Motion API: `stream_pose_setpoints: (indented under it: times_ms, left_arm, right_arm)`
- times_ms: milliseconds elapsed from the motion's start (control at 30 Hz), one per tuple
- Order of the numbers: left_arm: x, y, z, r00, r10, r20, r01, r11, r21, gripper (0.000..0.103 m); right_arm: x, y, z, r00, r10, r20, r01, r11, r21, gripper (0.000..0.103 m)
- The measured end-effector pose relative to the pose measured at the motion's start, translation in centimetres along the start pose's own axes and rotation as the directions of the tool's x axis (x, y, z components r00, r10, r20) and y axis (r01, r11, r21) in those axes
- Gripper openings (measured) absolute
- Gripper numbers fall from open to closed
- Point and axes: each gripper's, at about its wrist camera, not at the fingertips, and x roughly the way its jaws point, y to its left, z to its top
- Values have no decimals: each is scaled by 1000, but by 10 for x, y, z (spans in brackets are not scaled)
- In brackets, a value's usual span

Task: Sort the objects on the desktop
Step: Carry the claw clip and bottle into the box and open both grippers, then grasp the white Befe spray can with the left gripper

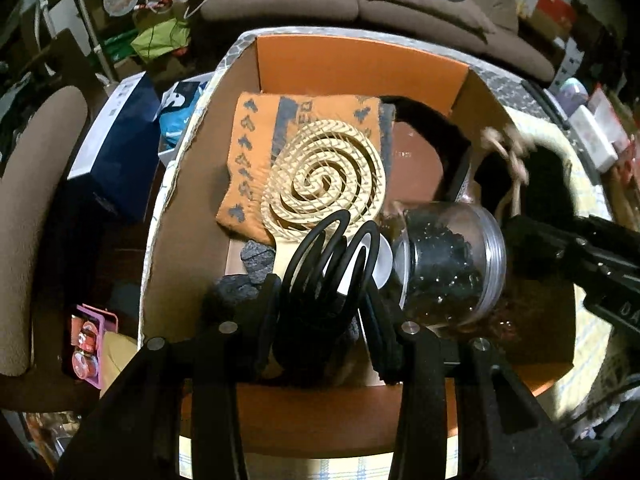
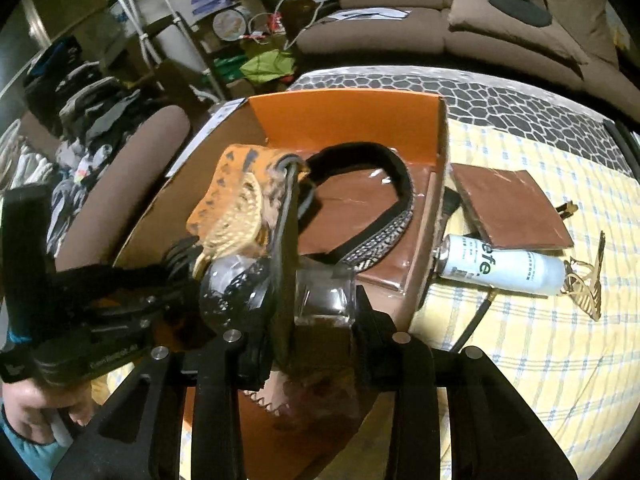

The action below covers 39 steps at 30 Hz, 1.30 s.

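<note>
Yellow checked tablecloth (image 2: pixel 520 360) carrying one open cardboard box (image 1: pixel 360 64), with a brown sofa (image 2: pixel 400 32) behind.

My left tongs (image 1: pixel 324 304) are clamped on one black wire coil (image 1: pixel 332 248), held over the near end of the box. My right tongs (image 2: pixel 308 336) have one leather pouch (image 2: pixel 286 280) hanging between the fingers, close against one of them. I cannot tell whether it is pinched.

Risks, as I judge them:
- The springy coil may squirm out of the pads and drop onto the woven mat (image 1: pixel 324 176).
- The glass jar (image 1: pixel 448 268) lies on its side just beside my right tongs, so a nudge could roll it.
- Both tongs crowd the same corner and may knock together.

Count:
- In the box: one mat, one orange cloth (image 1: pixel 248 152), one jar, one black band (image 2: pixel 360 156), at least two grey stones (image 1: pixel 256 258).
- Outside the box: one white can (image 2: pixel 504 270), one brown packet (image 2: pixel 508 208).
</note>
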Motion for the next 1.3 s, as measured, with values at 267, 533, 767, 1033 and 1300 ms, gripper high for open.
stream_pose_setpoints:
  times_ms: [267, 533, 767, 1033, 1300]
  left_arm:
    - [-18, 11, 5, 997, -29, 69, 34, 997, -62, 57]
    - [-29, 1, 8, 990, -76, 122, 81, 996, -40, 73]
    - [-33, -26, 8, 984, -111, 137, 109, 994, 17, 75]
    - [-42, -74, 11, 977, -161, 138, 146, 983, 113, 75]
    - [-46, -142, 24, 982, -147, 119, 106, 950, 295, 75]
  right_arm:
    - [-29, -17, 10, 995, 23, 95, -27, 999, 46, 46]
    - [-50, -46, 14, 991, -24, 130, 11, 995, 97, 47]
    - [-73, -102, 11, 979, -120, 165, 88, 978, 190, 53]
    - [-84, -163, -2, 972, -190, 136, 143, 945, 294, 53]
    - [-94, -189, -14, 973, -194, 122, 145, 933, 329, 53]
